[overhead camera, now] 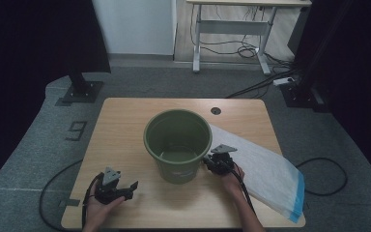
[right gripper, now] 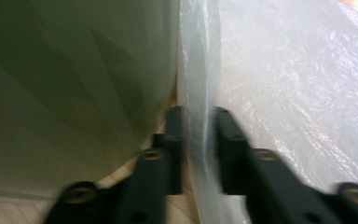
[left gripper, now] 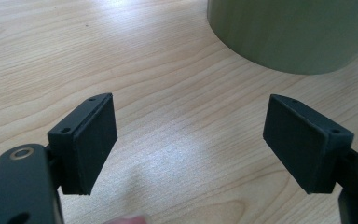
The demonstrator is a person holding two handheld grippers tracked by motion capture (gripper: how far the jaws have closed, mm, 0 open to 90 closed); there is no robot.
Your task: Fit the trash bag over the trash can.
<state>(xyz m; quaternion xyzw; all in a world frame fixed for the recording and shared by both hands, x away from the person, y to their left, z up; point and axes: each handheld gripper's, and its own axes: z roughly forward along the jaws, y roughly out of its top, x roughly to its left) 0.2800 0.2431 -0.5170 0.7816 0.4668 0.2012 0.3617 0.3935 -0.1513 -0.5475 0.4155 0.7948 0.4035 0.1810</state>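
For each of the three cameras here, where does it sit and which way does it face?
High view: above the person's side, looking forward and down on the table; both forearms, left gripper, right gripper.
Left gripper view: on the left gripper, facing the tabletop, jaws wide apart.
Right gripper view: on the right gripper, jaws closed on the plastic bag.
Shared: the green bucket.
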